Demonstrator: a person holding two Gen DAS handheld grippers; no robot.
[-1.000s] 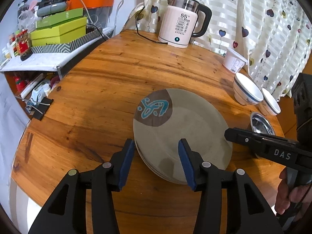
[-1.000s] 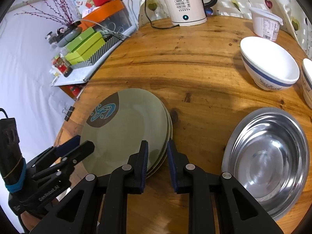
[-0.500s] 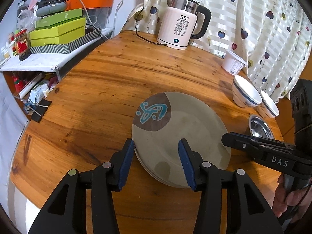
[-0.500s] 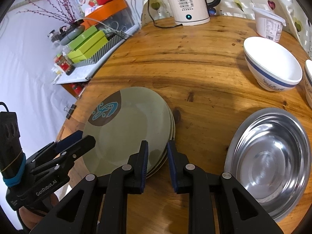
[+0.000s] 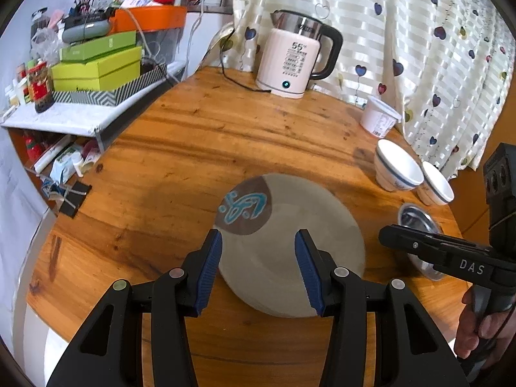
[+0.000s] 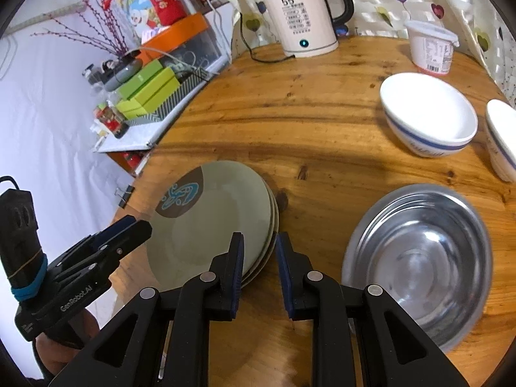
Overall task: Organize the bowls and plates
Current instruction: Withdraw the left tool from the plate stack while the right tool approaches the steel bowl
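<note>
My left claw [image 5: 258, 267] and right claw [image 6: 257, 275] hover open, holding nothing, over the stacked plates [image 6: 209, 219] on the bench [image 6: 322, 122] (done, I judge); the bowls [image 6: 427, 117] remain unstacked.

Glossy wood table [image 6: 322, 122]; shiny metal bowl [image 6: 419, 258]; glazed ceramic plates [image 6: 209, 219].

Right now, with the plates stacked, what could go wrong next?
1. The stack of grey-green plates is stepped, lower rims jutting right; a nudge from the right gripper might shift it.
2. The steel bowl sits close beside that gripper; a sideways swing may hit it.
3. The left gripper is open over the stack.
</note>
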